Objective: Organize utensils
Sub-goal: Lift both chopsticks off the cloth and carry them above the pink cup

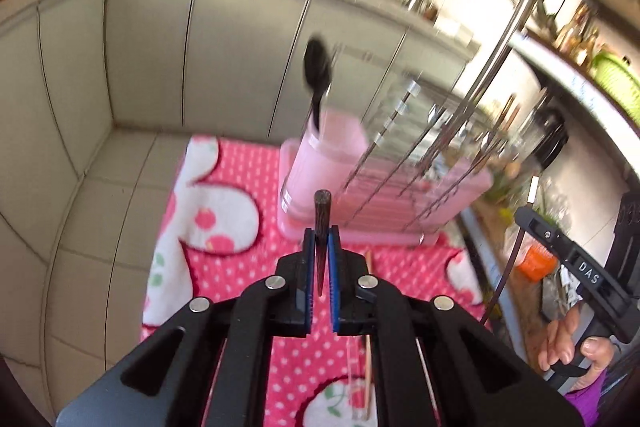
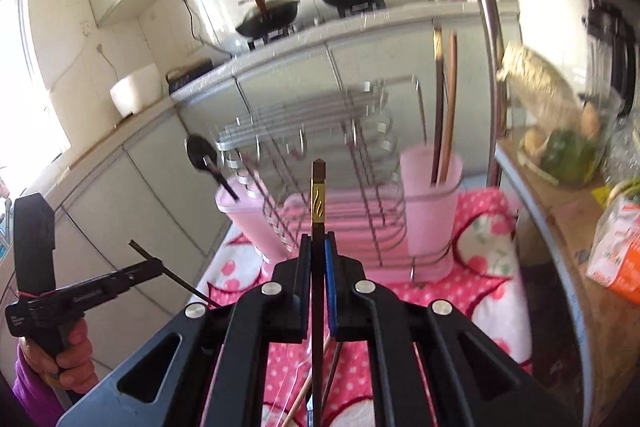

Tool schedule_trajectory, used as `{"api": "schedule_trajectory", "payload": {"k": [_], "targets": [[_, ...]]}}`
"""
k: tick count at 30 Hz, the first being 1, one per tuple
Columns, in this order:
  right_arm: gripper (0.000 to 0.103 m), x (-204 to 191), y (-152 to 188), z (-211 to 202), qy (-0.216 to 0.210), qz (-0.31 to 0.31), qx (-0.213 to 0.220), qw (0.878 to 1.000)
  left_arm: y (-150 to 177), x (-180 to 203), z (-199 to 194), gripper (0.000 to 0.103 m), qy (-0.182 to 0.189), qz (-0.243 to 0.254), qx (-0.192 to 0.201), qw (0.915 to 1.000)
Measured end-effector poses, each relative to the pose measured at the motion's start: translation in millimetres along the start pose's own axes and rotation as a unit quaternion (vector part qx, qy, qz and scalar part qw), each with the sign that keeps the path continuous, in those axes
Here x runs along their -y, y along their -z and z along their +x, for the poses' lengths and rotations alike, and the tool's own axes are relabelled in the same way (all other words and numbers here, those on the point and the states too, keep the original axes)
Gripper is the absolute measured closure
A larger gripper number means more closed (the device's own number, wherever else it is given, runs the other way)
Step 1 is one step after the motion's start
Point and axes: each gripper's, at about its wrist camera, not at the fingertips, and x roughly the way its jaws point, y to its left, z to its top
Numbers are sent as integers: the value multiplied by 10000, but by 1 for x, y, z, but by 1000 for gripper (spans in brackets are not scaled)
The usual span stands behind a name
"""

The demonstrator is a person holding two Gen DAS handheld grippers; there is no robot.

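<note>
- Left wrist view: left hand-held gripper (image 1: 321,247) pinches a dark chopstick (image 1: 322,223), its long axis running straight out along the fingers, blunt end pointing far.
- Straight ahead of that tip stands the left pink cup (image 1: 326,171) of the dish rack (image 1: 400,163), with a black spoon (image 1: 318,67) already standing upright in it.
- The rack sits on a pink dotted towel (image 1: 224,195); loose sticks (image 1: 367,327) lie on the towel below the fingers.
- Right wrist view: right hand-held gripper (image 2: 319,247) is clamped on a gold-banded chopstick (image 2: 318,195), also in line with the fingers.
- The right pink cup (image 2: 430,195) lies far and to the right of that tip and holds two upright chopsticks (image 2: 444,107).
- Judgement: right arm is nearer the chopstick cup; its stick must shift right and tip to vertical before release. The left stick faces the spoon cup, probably the wrong one.
- Frames are blurred; rack wires are hard to place exactly.
</note>
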Motion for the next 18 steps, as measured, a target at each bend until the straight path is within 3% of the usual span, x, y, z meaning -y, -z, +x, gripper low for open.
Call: {"api": "schedule_trajectory", "payload": {"k": [9, 18], "targets": [[97, -5, -46, -53, 112, -146, 1133, 9934, -42, 16, -55, 98, 142, -72, 983, 9950], [97, 5, -80, -77, 181, -243, 2191, 9752, -74, 18, -59, 98, 43, -102, 1340, 9909]]}}
